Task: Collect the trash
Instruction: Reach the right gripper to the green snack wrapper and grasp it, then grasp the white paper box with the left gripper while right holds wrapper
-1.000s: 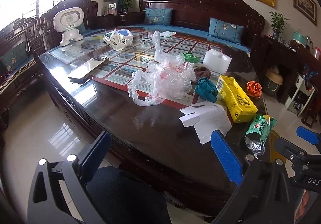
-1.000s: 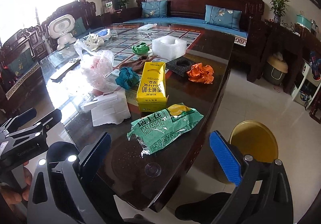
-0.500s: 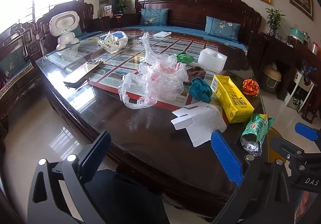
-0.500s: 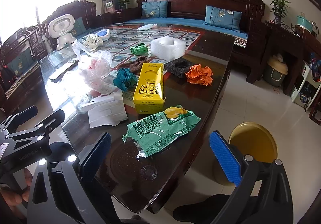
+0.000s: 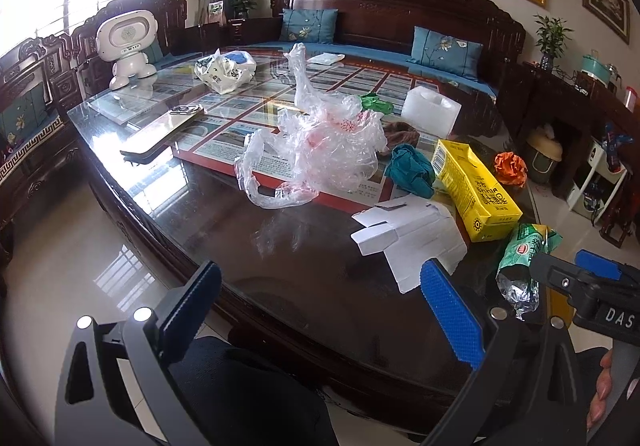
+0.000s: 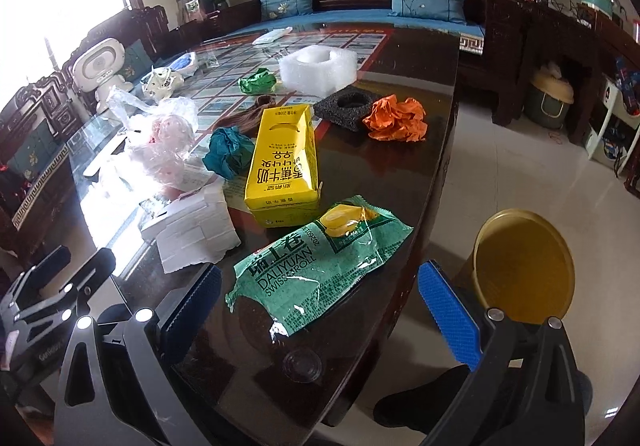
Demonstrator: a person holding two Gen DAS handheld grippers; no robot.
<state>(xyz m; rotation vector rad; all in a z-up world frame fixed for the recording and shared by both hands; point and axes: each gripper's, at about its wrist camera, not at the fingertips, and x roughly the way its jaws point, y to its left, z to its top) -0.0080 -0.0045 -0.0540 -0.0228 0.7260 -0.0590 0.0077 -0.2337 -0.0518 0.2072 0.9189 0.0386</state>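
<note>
Both tongs gape empty: right gripper [image 6: 318, 306] over table edge, left gripper [image 5: 320, 310] nearby | green crinkled foil snack wrapper [image 6: 320, 270] lies flat between right fingers | probably empty: light, soft, slippery | pinch the torn silver end | yellow plastic bin [image 6: 524, 266] beside table.

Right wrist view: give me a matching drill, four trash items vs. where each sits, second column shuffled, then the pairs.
Things:
1. snack wrapper
2. milk carton
3. orange paper ball
4. bin

Places:
A. on the floor beside the table, right of the right gripper
B. next to the black foam ring, near the table's right edge
C. nearest the right gripper, just ahead of its open fingers
D. lying flat behind the wrapper, beside the teal paper ball

Pairs: 1-C, 2-D, 3-B, 4-A
</note>
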